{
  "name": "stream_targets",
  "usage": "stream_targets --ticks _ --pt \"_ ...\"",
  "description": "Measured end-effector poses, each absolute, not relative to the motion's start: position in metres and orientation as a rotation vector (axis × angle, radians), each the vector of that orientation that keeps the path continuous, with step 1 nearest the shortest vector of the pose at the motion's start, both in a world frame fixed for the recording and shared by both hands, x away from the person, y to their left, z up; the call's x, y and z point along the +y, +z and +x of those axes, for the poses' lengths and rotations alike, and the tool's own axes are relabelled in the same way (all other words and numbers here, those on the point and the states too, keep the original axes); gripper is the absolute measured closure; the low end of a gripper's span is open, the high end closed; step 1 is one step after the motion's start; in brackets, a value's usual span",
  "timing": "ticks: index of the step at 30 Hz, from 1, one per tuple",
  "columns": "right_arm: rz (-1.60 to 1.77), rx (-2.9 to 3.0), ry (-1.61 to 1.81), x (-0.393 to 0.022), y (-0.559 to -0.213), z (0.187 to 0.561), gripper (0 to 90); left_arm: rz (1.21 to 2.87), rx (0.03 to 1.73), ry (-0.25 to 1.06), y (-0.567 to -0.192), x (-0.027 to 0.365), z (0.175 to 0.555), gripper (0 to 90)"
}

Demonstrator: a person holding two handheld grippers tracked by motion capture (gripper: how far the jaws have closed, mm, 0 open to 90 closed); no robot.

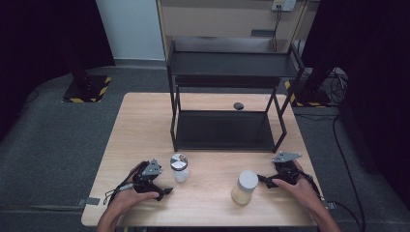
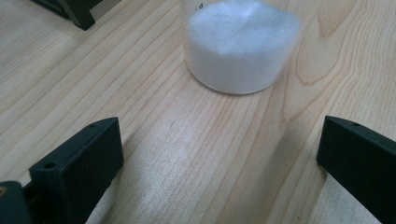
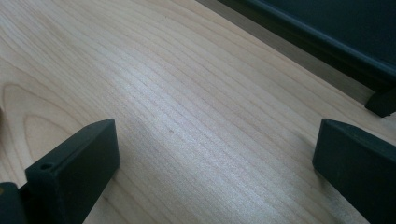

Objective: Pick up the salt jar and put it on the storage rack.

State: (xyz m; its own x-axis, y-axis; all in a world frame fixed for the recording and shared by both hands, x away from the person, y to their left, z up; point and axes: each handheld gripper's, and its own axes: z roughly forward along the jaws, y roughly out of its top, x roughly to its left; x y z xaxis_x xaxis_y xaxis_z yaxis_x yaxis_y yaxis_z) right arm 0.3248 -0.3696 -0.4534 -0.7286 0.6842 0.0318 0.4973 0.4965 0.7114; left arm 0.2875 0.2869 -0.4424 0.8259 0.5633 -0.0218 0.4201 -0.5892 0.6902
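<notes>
On the wooden table (image 1: 145, 121): two jars, one black two-tier rack (image 1: 227, 92). Silver-lidded jar (image 1: 180, 167) holds white powder, just beside left gripper (image 1: 162, 188). Pale-lidded jar (image 1: 244, 187) holds yellowish contents, near right gripper (image 1: 263, 180). Both grippers released, jaws spread wide, nothing between them.

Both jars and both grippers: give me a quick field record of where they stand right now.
left gripper: open, resting on the table, nothing between its jaws
right gripper: open, on the table, nothing between its jaws
white-filled jar: upright, silver lid on, just beyond the left gripper, apart from it
yellowish jar: upright, pale lid on, beside the right gripper
black shelf rack: behind both jars, both tiers bare
table: light wood
</notes>
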Motion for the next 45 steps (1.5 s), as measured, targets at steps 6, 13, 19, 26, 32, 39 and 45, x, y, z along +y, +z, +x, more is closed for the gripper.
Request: stream_targets --ticks 6,13,19,26,32,39,45 --pt "1.004 2.488 1.058 -0.370 -0.453 0.325 1.3 2.286 0.715 0.255 -0.442 0.287 0.288 0.0" --pt "1.005 2.487 1.059 -0.370 -0.453 0.325 1.3 2.282 0.692 0.262 -0.440 0.282 0.289 1.7" --pt "1.005 2.487 1.059 -0.370 -0.453 0.325 1.3 2.281 0.681 0.269 -0.438 0.279 0.289 1.7" --pt "1.005 2.487 1.059 -0.370 -0.453 0.325 1.3 2.267 0.667 0.268 -0.438 0.275 0.290 1.7" --pt "1.005 2.487 1.059 -0.370 -0.453 0.325 1.3 2.249 0.655 0.270 -0.438 0.270 0.290 2.0" --pt "1.005 2.487 1.059 -0.370 -0.453 0.325 1.3 2.234 0.645 0.273 -0.439 0.263 0.292 2.2" --pt "1.005 2.487 1.059 -0.370 -0.453 0.325 1.3 2.198 0.671 0.280 -0.442 0.259 0.293 2.3"
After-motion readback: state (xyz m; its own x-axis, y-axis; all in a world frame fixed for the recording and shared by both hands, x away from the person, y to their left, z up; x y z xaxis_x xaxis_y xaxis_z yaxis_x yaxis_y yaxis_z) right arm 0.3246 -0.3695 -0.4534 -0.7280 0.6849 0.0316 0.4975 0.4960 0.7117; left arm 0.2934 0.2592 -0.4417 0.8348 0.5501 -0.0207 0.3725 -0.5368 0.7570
